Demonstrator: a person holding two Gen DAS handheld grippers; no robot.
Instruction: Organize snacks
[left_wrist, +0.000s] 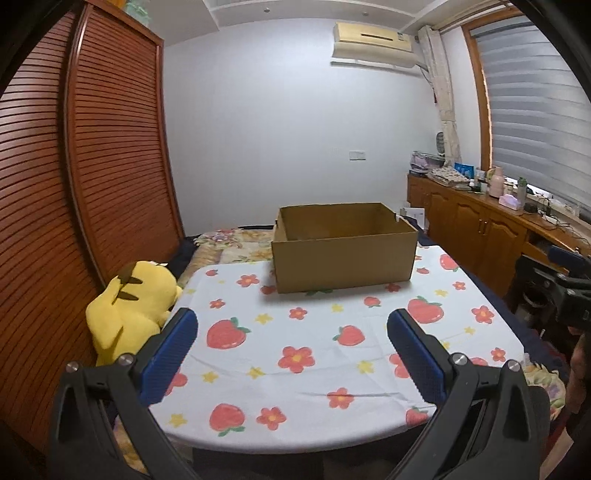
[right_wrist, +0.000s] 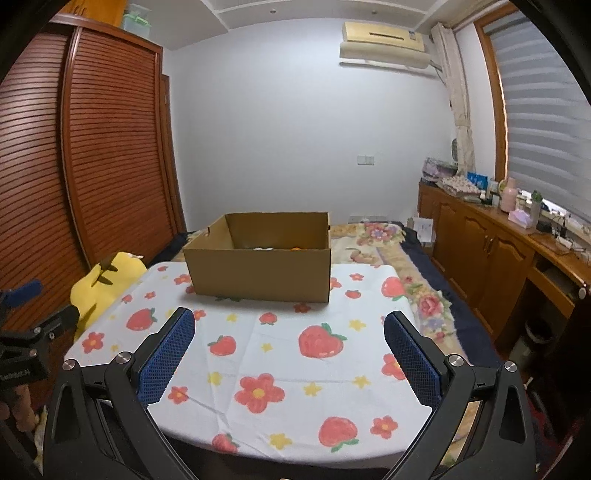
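Note:
An open brown cardboard box (left_wrist: 343, 254) (right_wrist: 258, 266) stands at the far side of a table covered by a white cloth with strawberries and flowers (left_wrist: 295, 354) (right_wrist: 280, 362). In the right wrist view a sliver of orange and white contents (right_wrist: 280, 248) shows over the box's near wall. My left gripper (left_wrist: 291, 325) hovers open above the table's near half, nothing between its blue pads. My right gripper (right_wrist: 290, 326) is likewise open and empty, well short of the box. The other gripper shows at each view's edge (left_wrist: 569, 291) (right_wrist: 22, 332).
A yellow plush toy (left_wrist: 129, 306) (right_wrist: 99, 291) lies off the table's left edge beside a slatted wooden wardrobe (left_wrist: 92, 166). A bed with a floral quilt (right_wrist: 388, 240) lies behind and to the right. A wooden cabinet (right_wrist: 498, 243) with bottles runs under the window.

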